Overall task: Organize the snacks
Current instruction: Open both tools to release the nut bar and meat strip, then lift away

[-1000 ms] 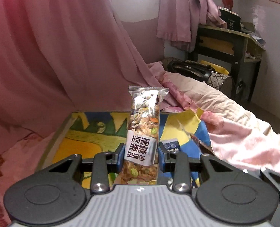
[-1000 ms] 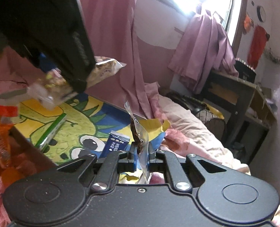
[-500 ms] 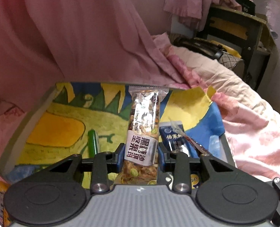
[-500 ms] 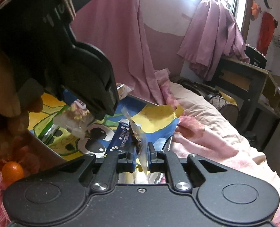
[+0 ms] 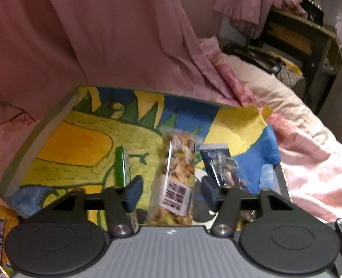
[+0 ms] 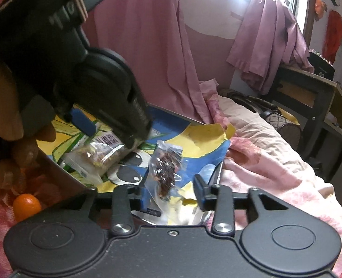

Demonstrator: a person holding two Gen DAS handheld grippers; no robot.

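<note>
My left gripper (image 5: 171, 191) is open over a tray with a colourful dinosaur picture (image 5: 78, 143). A clear nut snack bar (image 5: 176, 180) lies loose between its spread fingers, blurred. My right gripper (image 6: 172, 192) is open too; a small clear packet with dark contents (image 6: 165, 173) hangs loose between its fingers, close to the left finger. The left gripper's body (image 6: 78, 74) fills the upper left of the right wrist view, above the nut bar (image 6: 101, 153). A green stick pack (image 5: 121, 164) and a blue packet (image 5: 219, 164) lie in the tray.
Pink curtain (image 5: 113, 34) hangs behind the tray. Pink bedding (image 6: 275, 173) lies to the right. A small orange fruit (image 6: 26, 205) and an orange snack bag (image 5: 2, 229) lie left of the tray. A dark desk (image 6: 309, 88) stands at far right.
Both grippers have opened. The nut bar has dropped out of the left gripper's grip toward the tray, and the dark packet has come loose from the right gripper. The left gripper tilted further down.
</note>
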